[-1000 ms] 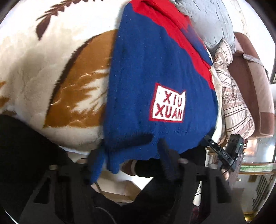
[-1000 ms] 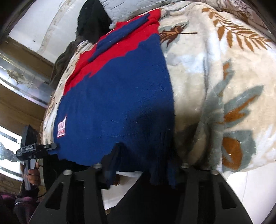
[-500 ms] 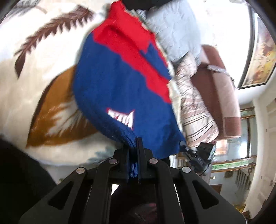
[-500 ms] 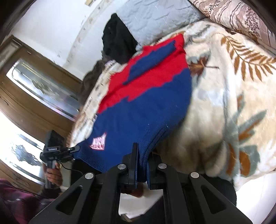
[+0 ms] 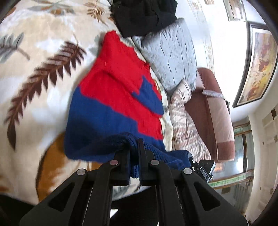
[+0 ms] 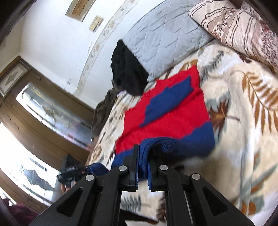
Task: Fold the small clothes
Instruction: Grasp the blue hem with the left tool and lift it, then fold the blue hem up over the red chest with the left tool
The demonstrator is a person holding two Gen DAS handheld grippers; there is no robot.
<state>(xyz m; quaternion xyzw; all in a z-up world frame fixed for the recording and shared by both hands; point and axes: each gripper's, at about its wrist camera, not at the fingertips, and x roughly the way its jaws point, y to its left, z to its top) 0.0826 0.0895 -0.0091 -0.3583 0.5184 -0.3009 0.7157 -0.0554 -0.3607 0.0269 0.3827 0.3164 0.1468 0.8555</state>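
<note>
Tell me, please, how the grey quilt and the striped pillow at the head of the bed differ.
The grey quilt is plain with stitched diamonds; the striped pillow is beige with brown stripes and a printed pattern. A black garment lies against the quilt, not against the pillow. Both rest on the leaf-print blanket.

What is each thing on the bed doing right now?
Left gripper: shut on the sweater's blue hem.
Right gripper: shut on the hem too.
Sweater: hem lifted, red top flat on the blanket.
Blanket: spread over the bed.
Grey pillow: lying beyond the sweater.
Black clothes: heaped, unfolded.
</note>
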